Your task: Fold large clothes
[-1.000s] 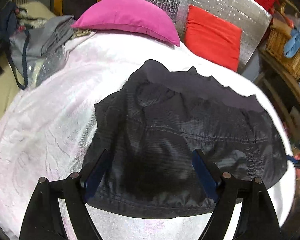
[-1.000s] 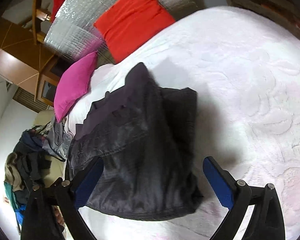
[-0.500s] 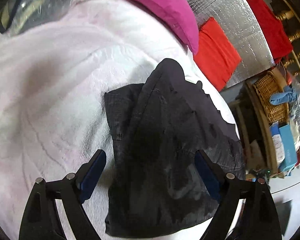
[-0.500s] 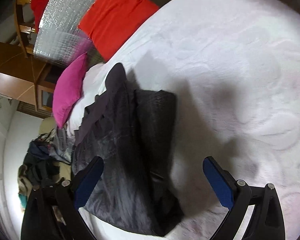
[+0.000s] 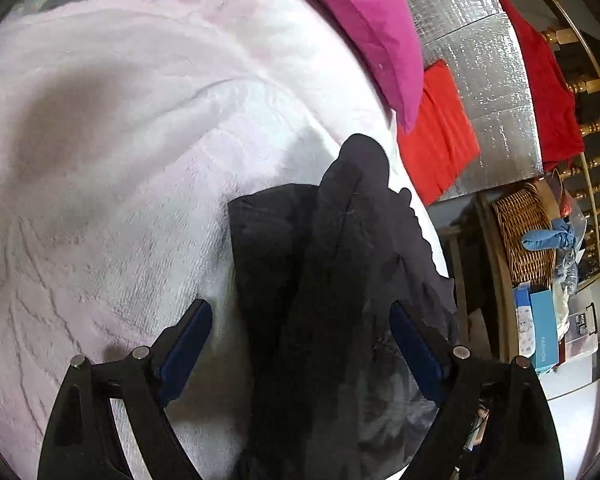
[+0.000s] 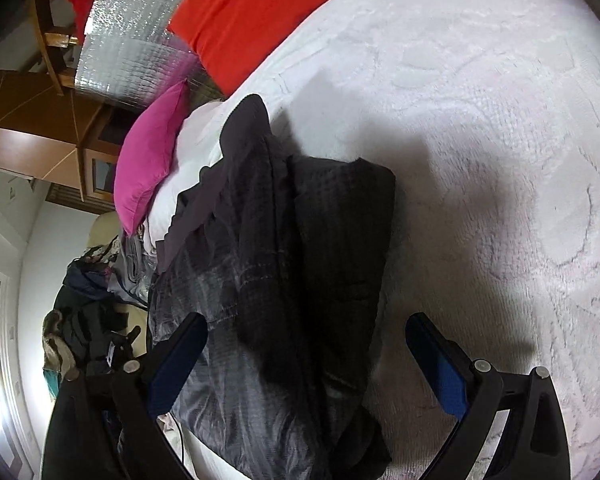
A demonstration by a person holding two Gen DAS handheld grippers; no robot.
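Note:
A dark grey quilted jacket (image 5: 340, 280) lies folded into a long bundle on a pale pink blanket (image 5: 120, 160) that covers a bed. My left gripper (image 5: 300, 312) hovers over the bundle's near end. Its jaws are open, and the cloth runs between the blue pads (image 5: 188, 340) without touching them. In the right wrist view the same jacket (image 6: 292, 260) stretches away towards the pillows. My right gripper (image 6: 306, 320) is open above its near half, with the left finger over the shiny lining and the right finger over bare blanket (image 6: 500, 160).
A magenta pillow (image 5: 364, 28), a red cushion (image 5: 440, 128) and a silver foil panel (image 5: 480, 60) stand at the bed's head. A wicker basket (image 5: 524, 232) and boxes (image 5: 540, 328) sit beside the bed. A heap of clothes (image 6: 88, 320) lies off the far side.
Both grippers have come lower and closer to the jacket. The left one has rolled, so the bundle now runs lengthwise between its jaws. The jacket itself has not moved.

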